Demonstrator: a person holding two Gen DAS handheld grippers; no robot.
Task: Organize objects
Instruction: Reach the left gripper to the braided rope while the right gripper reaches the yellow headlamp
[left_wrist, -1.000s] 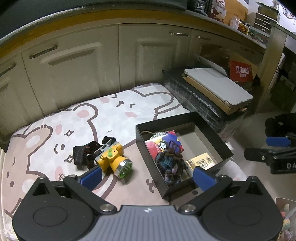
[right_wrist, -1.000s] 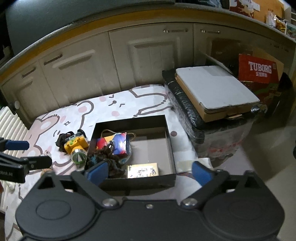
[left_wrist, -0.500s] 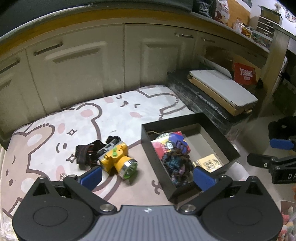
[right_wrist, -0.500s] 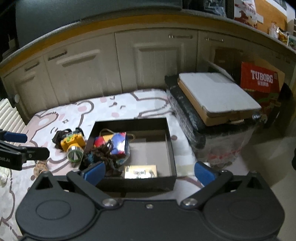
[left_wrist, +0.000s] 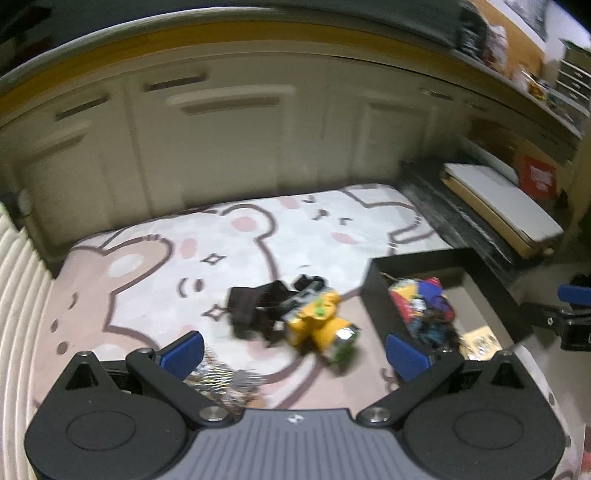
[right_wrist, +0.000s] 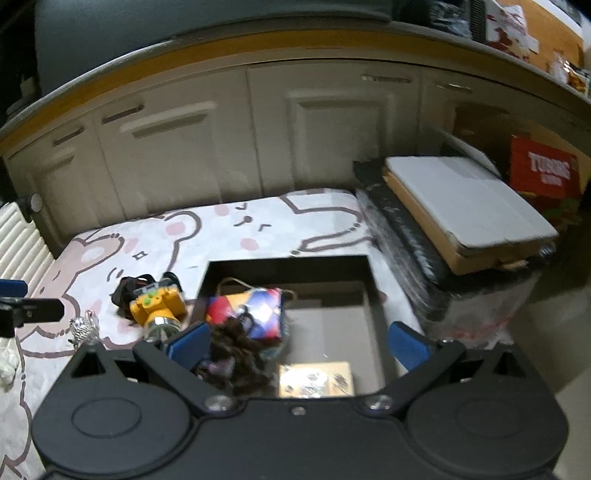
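The black box (right_wrist: 373, 295) on the bear-print mat (left_wrist: 258, 236) already holds a colourful pouch (right_wrist: 255, 310), a dark tangled bundle (right_wrist: 232, 354) and a small printed card (right_wrist: 314, 378); the yellow headlamp (left_wrist: 317, 325) and a silvery crinkled item (left_wrist: 221, 376) lie outside it on the mat, not yet stowed; the left gripper (left_wrist: 293, 350) and the right gripper (right_wrist: 297, 343) both hover with jaws apart and empty

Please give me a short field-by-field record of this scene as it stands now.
surface: bear-print mat
container: black box, open, on the mat
in box: colourful pouch, dark tangled item, small printed card
outside box: yellow headlamp with black strap, left of the box; shiny silver item
left gripper: open, empty
right gripper: open, empty
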